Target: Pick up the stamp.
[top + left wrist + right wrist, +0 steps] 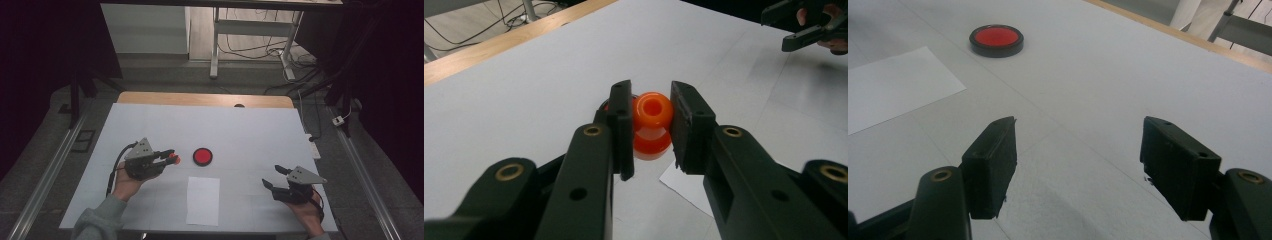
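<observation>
While both my grippers sit over the bench (150,125), its white cover takes up most of the high view, with a strip of bare wood along the far edge.

Sheet of white paper (203,200): lies flat near my edge of the bench, roughly midway between my two hands. Its corner shows below the left jaws in the left gripper view.

Left gripper (171,157): held in my left hand (125,184), left of centre, jaws pointing right toward the red disc. Jaws pinched on an orange spool (652,125). The spool has a rounded head with a hole in its end, a narrow waist and a second bulge below; the jaw pads press on the head from both sides. It appears lifted off the bench, though I cannot tell this for certain.

Right gripper (274,176): in my right hand (308,214) near the right front corner, jaws spread wide with nothing between them, bare cover under them.

Red disc (202,156): round, black rim, flat on the bench just beyond the paper's far edge, just to the right of the spool, apart from it.
</observation>
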Motion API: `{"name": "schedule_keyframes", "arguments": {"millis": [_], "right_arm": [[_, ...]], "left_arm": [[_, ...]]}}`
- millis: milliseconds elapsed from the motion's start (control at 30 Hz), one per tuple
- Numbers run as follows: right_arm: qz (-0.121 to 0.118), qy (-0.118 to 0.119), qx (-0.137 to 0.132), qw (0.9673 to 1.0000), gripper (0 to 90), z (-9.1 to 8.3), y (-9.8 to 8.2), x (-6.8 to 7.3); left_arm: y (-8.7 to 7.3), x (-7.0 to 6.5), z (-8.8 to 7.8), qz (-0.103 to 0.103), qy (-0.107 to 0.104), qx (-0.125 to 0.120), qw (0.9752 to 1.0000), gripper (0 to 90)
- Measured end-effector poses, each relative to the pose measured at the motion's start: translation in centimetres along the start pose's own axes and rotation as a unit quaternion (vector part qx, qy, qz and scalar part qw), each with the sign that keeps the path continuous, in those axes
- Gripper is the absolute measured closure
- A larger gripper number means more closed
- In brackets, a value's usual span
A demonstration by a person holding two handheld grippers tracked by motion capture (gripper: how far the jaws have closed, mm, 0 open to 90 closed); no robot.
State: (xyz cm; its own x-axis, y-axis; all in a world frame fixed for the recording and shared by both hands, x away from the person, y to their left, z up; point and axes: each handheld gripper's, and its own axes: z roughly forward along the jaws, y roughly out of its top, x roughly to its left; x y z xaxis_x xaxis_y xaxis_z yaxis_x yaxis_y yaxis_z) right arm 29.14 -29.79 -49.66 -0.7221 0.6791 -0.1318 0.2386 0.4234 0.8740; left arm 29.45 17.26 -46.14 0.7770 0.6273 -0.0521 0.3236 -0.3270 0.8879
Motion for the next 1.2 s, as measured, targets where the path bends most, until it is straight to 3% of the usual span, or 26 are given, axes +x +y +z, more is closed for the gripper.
{"name": "schedule_keyframes", "arguments": {"millis": [600, 1200], "right_arm": [[-0.002, -0.003, -0.001, 1.0, 30.2, 0.0, 0.0, 0.0], [-0.003, 0.0, -0.002, 1.0, 30.2, 0.1, 0.0, 0.2]], "left_arm": [[0.8, -0.7, 1.9, 0.012, -0.021, 0.013, 0.9996, 72.3], [1.8, -2.3, 4.4, 0.027, -0.052, 0.024, 0.998, 72.3]]}}
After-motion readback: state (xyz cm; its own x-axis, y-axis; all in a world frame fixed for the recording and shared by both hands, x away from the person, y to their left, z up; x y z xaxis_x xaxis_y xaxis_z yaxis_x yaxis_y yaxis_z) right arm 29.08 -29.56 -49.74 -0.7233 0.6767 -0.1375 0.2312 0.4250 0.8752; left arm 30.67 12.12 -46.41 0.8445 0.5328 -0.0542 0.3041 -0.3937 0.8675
